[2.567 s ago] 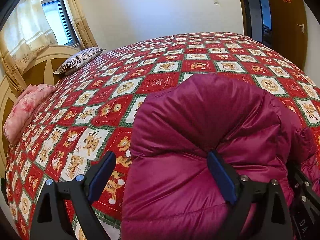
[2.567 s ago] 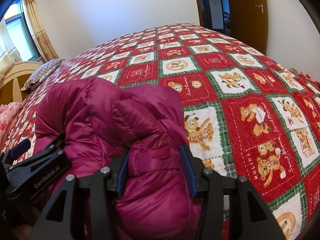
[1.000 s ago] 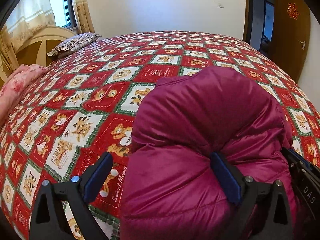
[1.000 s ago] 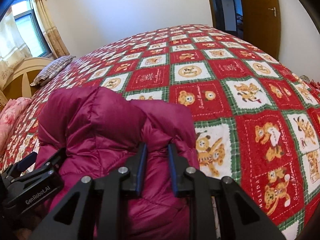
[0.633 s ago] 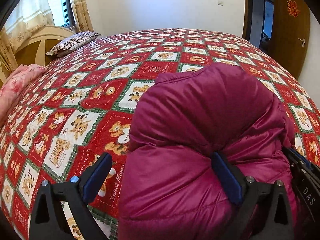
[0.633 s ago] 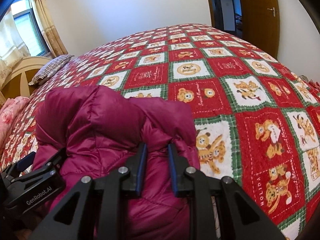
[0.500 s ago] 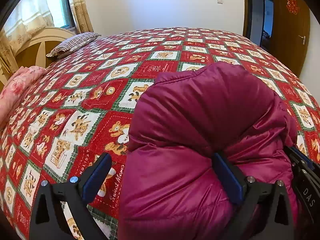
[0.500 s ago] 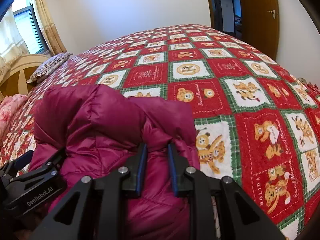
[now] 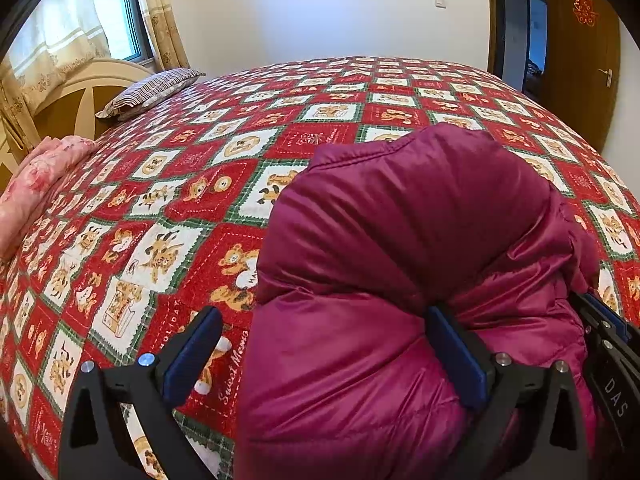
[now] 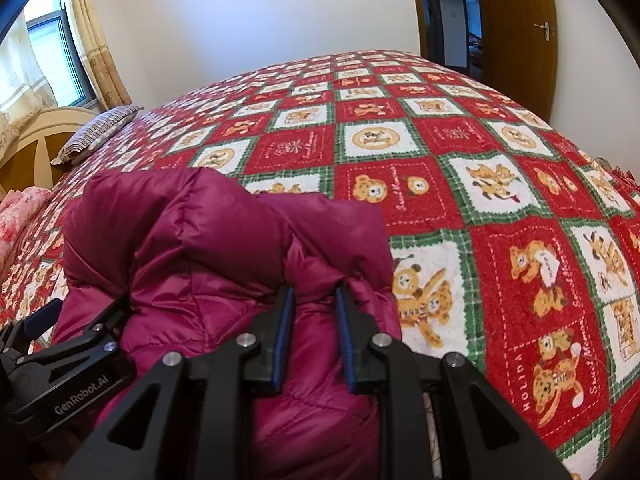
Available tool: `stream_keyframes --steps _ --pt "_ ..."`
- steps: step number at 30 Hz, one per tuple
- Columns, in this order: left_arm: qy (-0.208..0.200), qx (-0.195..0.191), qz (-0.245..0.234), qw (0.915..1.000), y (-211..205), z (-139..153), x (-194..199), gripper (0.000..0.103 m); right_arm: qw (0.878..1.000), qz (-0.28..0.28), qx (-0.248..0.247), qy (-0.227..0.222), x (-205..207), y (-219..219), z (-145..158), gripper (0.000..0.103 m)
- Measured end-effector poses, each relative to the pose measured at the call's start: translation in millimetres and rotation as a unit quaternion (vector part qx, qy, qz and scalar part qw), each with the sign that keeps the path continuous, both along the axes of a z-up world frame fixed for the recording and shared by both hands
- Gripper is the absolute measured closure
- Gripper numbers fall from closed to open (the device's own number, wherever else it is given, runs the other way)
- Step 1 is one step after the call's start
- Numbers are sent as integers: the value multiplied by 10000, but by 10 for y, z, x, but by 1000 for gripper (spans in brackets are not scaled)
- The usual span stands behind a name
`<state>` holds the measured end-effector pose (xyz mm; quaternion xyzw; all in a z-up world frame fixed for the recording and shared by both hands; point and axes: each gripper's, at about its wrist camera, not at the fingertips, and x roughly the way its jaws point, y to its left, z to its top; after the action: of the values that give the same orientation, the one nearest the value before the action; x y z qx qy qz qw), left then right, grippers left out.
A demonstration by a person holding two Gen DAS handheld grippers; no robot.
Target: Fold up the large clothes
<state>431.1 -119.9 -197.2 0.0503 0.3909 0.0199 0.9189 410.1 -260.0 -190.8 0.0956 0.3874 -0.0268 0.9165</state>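
Note:
A puffy magenta down jacket (image 9: 400, 248) lies bunched on the bed's near edge; it also shows in the right wrist view (image 10: 208, 248). My left gripper (image 9: 320, 348) is wide open, its right finger pressed into the jacket's fold, its left finger over the quilt. My right gripper (image 10: 314, 316) is shut on a fold of the jacket's right side. The left gripper's body shows at the lower left of the right wrist view.
The bed carries a red, green and white teddy-bear quilt (image 9: 192, 200), also seen in the right wrist view (image 10: 500, 208). A striped pillow (image 9: 148, 92) and a pink bundle (image 9: 36, 184) lie by the headboard at left. A wooden door (image 10: 516, 20) stands at far right.
Since 2.6 s ago my right gripper has closed on the jacket fold. In the last second little has moved; the left gripper stays open.

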Motion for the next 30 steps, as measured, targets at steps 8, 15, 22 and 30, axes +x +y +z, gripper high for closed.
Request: stream_keyframes --steps 8,15,22,30 --pt "-29 5 0 10000 -3 -2 -1 1 10000 2 -5 3 0 -4 -4 80" --pt "-35 34 6 10000 -11 6 2 1 10000 1 -6 4 -1 -2 -4 80" --pt "28 17 -40 10000 -28 22 4 1 10000 7 -74 33 7 11 6 80" --pt "-95 30 -667 9977 49 361 -415 1 9999 -117 55 -82 -301 -38 259 21"
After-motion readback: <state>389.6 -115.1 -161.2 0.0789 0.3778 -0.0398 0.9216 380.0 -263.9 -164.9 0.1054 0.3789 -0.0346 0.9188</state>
